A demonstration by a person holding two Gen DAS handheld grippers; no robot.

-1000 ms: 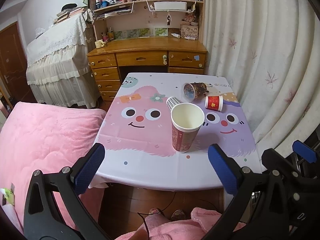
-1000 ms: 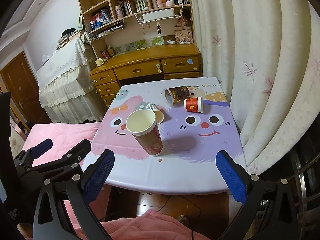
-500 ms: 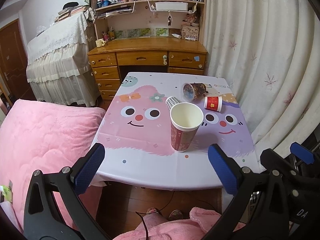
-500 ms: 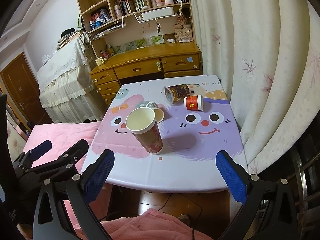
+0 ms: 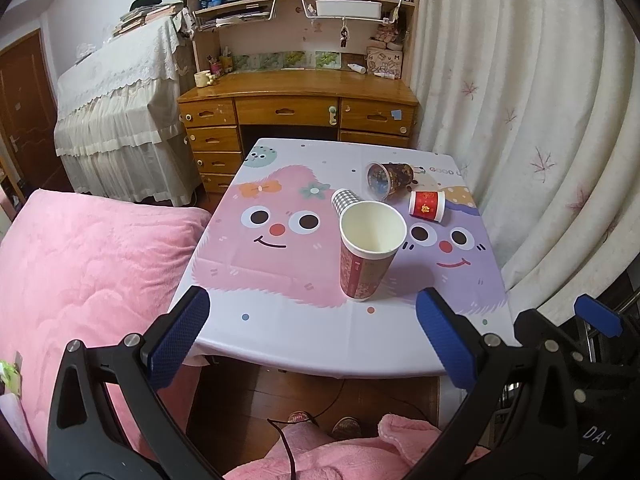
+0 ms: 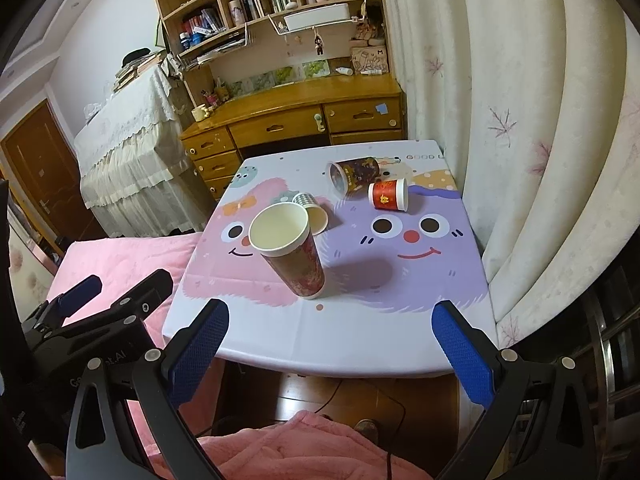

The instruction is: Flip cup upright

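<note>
A tall red patterned paper cup (image 5: 368, 252) stands upright near the table's front edge; it also shows in the right wrist view (image 6: 292, 248). Behind it a checkered cup (image 5: 346, 202) lies on its side. Further back a dark patterned cup (image 5: 390, 180) and a small red cup (image 5: 427, 206) lie on their sides. My left gripper (image 5: 312, 336) is open and empty, held back from the table's front edge. My right gripper (image 6: 332, 344) is open and empty, also short of the table.
The table (image 5: 280, 320) carries a pink and purple cartoon cloth. A pink bed (image 5: 88, 256) lies to the left. White curtains (image 5: 540, 120) hang on the right. A wooden desk (image 5: 296, 108) with shelves stands behind. The person's pink robe (image 6: 304, 452) is below.
Both grippers have drifted only slightly; the views shifted a little. The cups have not moved.
</note>
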